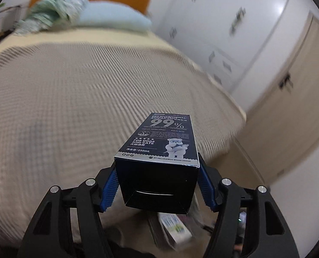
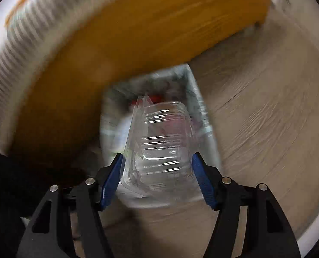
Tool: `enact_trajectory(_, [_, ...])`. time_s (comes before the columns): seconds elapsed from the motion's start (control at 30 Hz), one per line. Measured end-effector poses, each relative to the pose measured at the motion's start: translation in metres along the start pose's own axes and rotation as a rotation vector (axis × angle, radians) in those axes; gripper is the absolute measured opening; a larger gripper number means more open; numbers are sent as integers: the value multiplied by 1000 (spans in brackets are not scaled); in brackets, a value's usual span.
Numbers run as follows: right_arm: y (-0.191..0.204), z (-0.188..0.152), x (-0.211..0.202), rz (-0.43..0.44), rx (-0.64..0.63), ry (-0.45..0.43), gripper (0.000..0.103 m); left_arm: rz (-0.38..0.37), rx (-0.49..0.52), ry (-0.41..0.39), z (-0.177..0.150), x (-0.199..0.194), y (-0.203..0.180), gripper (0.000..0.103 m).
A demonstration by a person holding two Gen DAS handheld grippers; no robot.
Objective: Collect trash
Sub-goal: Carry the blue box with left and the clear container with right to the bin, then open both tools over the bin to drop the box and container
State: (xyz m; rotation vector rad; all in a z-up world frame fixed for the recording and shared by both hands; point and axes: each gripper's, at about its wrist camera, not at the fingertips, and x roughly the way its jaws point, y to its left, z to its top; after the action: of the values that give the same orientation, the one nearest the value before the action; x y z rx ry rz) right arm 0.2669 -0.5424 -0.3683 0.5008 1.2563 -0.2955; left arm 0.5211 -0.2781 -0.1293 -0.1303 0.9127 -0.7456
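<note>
My left gripper [image 1: 158,172] is shut on a dark blue pet-supplement carton [image 1: 159,148], its blue pads [image 1: 110,189] pressing both long sides; the carton points away over the bed's foot corner, its open end toward the camera. My right gripper [image 2: 157,172] is shut on a crumpled clear plastic clamshell container [image 2: 161,139], held pointing steeply down. Below it, blurred, is an open trash container [image 2: 194,99] with mixed rubbish inside. In the left wrist view, under the carton, I see more packaging [image 1: 174,228] low down, blurred.
A bed with a beige waffle cover [image 1: 73,99], a pale blue pillow [image 1: 114,19] and a green blanket [image 1: 49,10] fills the left wrist view. White wardrobes [image 1: 234,32] and a light wooden door [image 1: 288,99] stand to the right. An orange wooden bed frame [image 2: 120,49] and wood floor [image 2: 267,118] surround the container.
</note>
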Motion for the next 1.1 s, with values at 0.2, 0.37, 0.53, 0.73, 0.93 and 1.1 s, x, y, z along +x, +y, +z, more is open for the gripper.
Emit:
enact_trajectory(0.2, [-47, -22, 53, 146, 180, 47, 66, -24, 117, 210, -47, 79, -82, 62])
enact_trajectory(0.37, [-76, -38, 44, 165, 204, 0, 67, 26, 127, 461, -91, 179, -132, 62])
enact_trajectory(0.53, [-77, -59, 47, 164, 168, -33, 65, 163, 105, 675, -145, 287, -144, 62])
enact_trajectory(0.73, [-80, -69, 42, 178, 164, -60, 65, 292, -211, 821, -207, 373, -108, 64])
enact_trajectory(0.93, [-67, -70, 43, 137, 57, -61, 65, 134, -261, 956, -239, 393, -111, 82])
enact_trajectory(1.1, [-50, -57, 48, 39, -84, -44, 73, 132, -49, 850, -198, 363, -139, 87])
